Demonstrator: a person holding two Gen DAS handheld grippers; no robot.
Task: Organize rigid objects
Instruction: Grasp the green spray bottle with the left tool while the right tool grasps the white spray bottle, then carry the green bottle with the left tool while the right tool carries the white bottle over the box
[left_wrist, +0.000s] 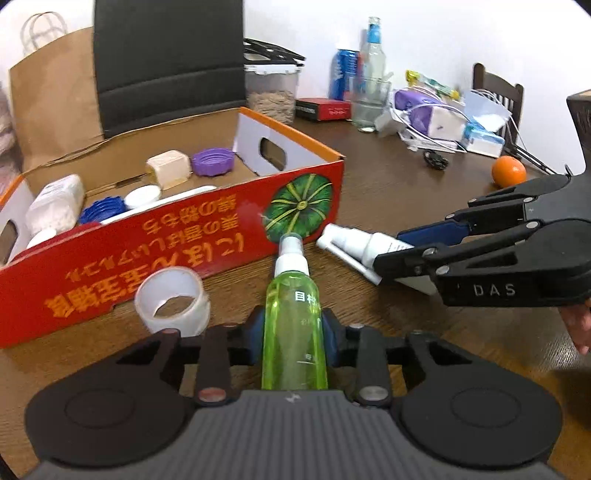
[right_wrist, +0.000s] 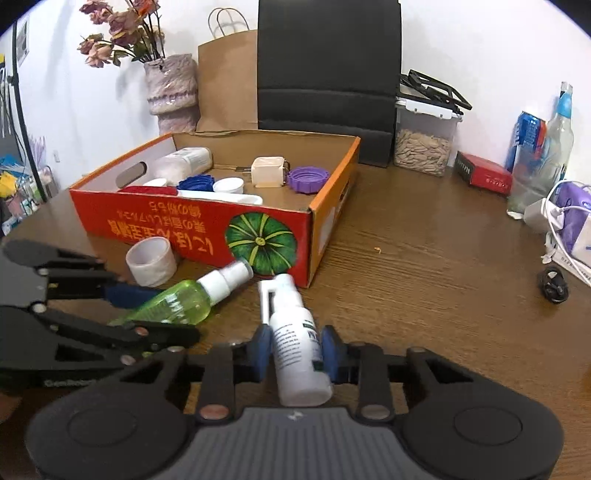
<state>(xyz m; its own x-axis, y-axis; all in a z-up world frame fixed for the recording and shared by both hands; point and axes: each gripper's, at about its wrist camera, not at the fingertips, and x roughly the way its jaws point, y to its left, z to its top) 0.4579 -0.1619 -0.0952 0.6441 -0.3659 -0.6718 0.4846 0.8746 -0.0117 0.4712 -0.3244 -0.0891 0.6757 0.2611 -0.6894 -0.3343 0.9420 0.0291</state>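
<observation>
Green spray bottle (left_wrist: 294, 325) sits pinched between the left claw (left_wrist: 294, 338) pads, nozzle toward the red box (left_wrist: 177, 254). The right claw (right_wrist: 295, 349) pinches a white spray bottle (right_wrist: 297, 350) just beside it.

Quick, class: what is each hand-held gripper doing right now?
Left hand-held gripper: closed on the translucent green plastic spray bottle.
Right hand-held gripper: closed on the white plastic spray bottle.

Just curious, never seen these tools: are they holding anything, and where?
Left gripper clamps the green spray bottle around its body; right gripper clamps the white spray bottle around its body.
</observation>
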